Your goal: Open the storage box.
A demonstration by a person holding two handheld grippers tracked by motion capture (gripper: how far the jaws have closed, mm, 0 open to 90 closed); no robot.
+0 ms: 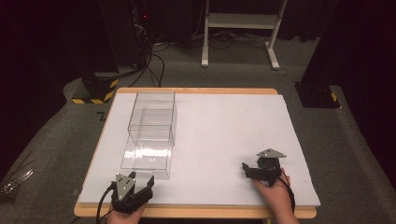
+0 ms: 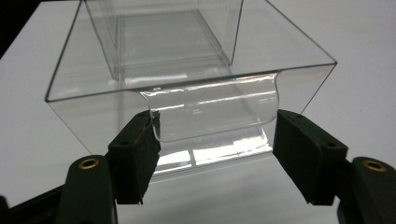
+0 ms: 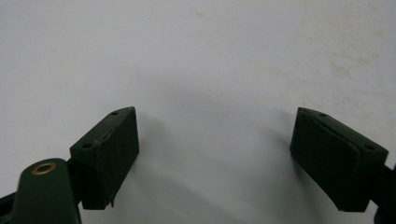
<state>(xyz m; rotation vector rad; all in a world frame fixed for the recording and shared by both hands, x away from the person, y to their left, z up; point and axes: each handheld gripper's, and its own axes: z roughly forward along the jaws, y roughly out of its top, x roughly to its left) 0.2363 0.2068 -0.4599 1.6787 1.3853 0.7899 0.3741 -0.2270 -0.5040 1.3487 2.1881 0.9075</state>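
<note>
On the table's (image 1: 224, 140) left half: two clear boxes, near one (image 1: 147, 156) before the left gripper (image 2: 212, 140), jaws wide astride its curved lip; contact unclear. Right gripper (image 3: 212, 154) wide, over bare surface.

Overhead light falls bright and even on the white tabletop (image 1: 224, 135), while the room behind sinks into near black. Glare streaks the clear plastic box (image 2: 210, 100) in the left gripper view. In the right gripper view the jaws throw soft shadows, and all three pictures are slightly grainy and soft.
</note>
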